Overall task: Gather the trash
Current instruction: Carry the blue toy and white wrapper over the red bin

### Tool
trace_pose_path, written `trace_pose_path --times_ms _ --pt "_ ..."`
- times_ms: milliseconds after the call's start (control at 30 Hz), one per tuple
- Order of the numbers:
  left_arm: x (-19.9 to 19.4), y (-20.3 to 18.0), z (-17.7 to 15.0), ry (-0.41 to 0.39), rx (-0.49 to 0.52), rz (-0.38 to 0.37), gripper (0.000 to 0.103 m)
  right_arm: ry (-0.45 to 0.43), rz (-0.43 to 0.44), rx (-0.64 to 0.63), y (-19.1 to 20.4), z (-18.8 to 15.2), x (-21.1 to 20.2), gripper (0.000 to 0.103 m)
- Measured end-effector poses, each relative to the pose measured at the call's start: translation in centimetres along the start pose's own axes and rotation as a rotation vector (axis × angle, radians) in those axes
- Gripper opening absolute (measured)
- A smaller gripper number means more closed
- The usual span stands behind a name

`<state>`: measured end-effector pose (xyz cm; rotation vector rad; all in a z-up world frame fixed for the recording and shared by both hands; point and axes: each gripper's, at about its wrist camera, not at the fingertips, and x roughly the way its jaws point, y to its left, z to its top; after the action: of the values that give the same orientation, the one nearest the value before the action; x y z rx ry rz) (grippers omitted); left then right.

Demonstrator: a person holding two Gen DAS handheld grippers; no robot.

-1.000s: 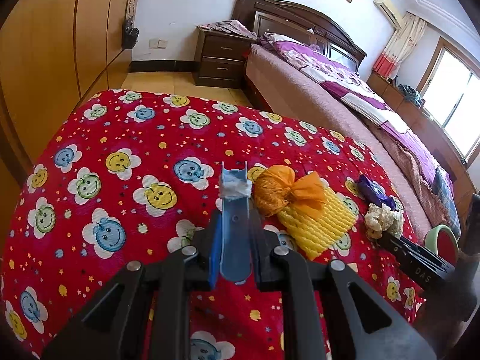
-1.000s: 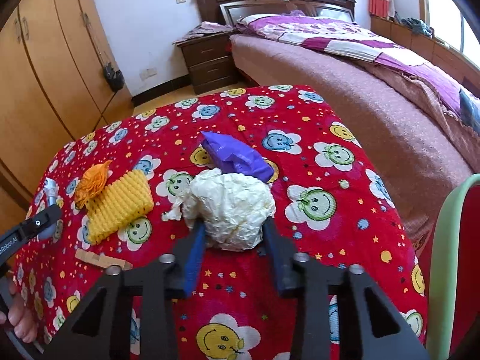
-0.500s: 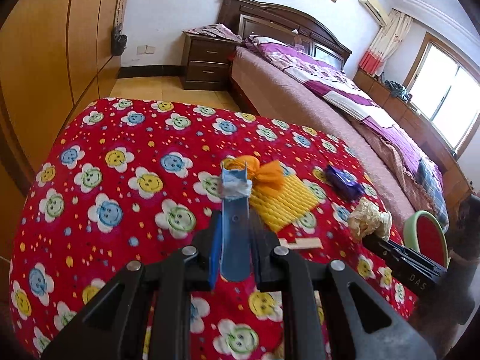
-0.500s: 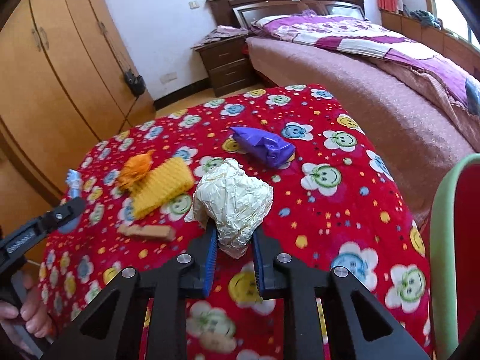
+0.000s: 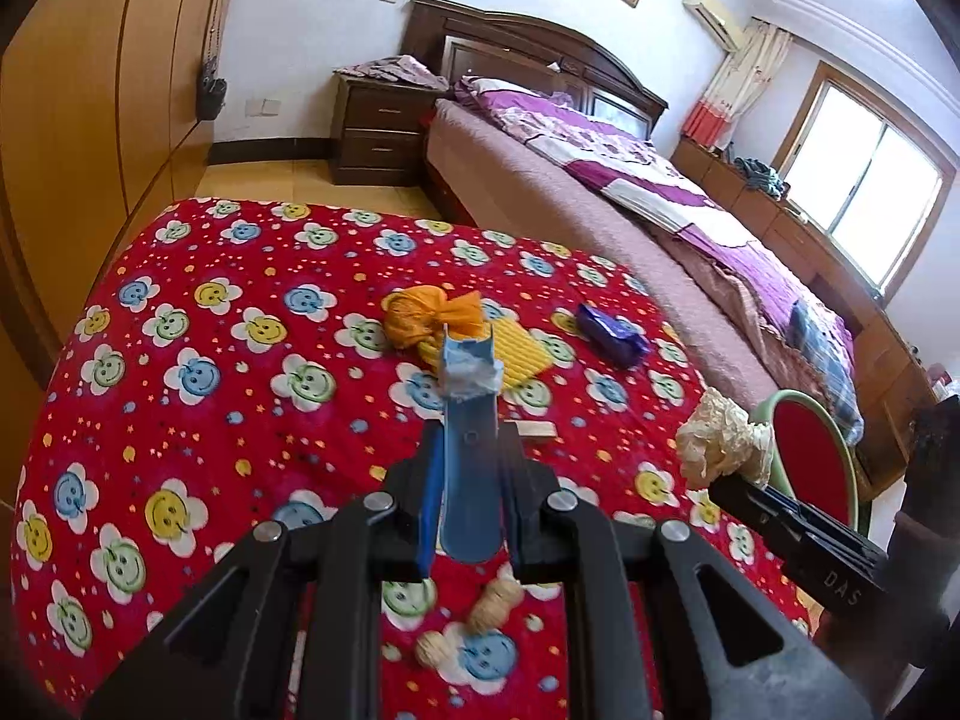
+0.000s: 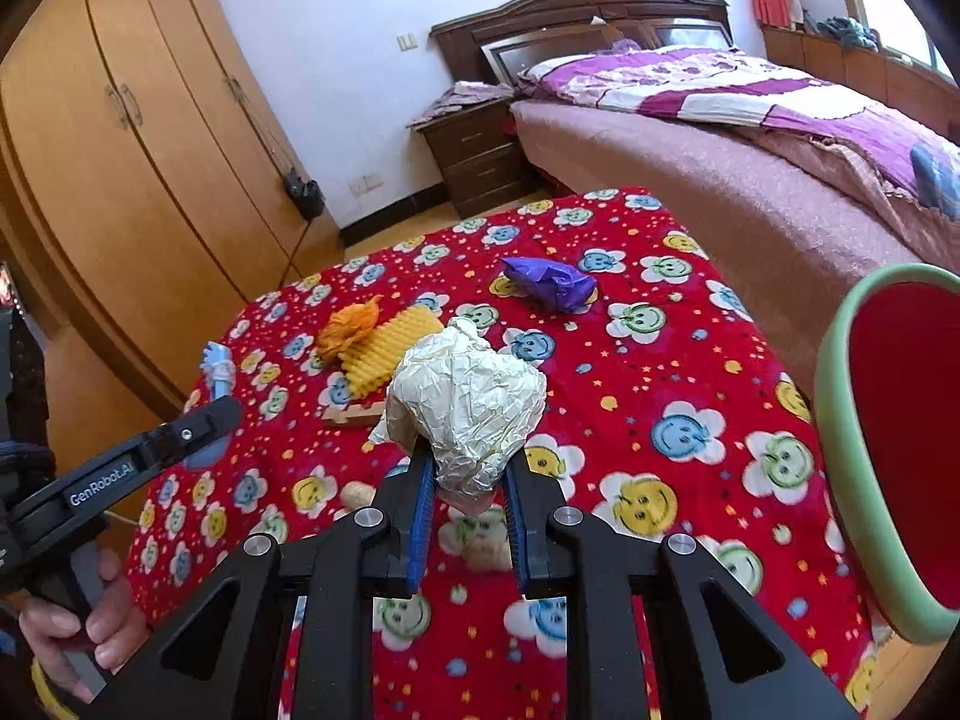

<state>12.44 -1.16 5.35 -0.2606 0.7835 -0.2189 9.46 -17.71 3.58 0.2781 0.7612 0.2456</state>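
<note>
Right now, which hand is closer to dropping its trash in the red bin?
Probably the right. The right gripper holds the crumpled paper ball with the red bin right beside it. The left gripper, clamping the blue piece, sits farther from the bin, with the right gripper between them.

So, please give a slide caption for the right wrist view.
Right gripper lifts crumpled paper ball beside red bin.

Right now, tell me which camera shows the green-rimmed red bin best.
The right wrist view: the bin fills its right edge, with green rim and red inside large and near. The left wrist view shows it smaller, partly hidden behind the right gripper and its crumpled paper ball.
</note>
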Motion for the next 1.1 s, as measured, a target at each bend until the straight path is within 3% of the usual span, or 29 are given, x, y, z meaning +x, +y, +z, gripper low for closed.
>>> trace_pose_path --times_ms 467,1100 --pt "-1.9 -3.3 -1.3 0.007 0.016 -0.068 0.017 -0.076 -0.001 0.027 -1.5 -1.6 -5.1 0.021" --pt "-1.8 -10.3 -2.1 0.033 0.090 -0.155 0.017 -0.145 -0.042 0.098 -7.1 -3.0 -10.5 0.021"
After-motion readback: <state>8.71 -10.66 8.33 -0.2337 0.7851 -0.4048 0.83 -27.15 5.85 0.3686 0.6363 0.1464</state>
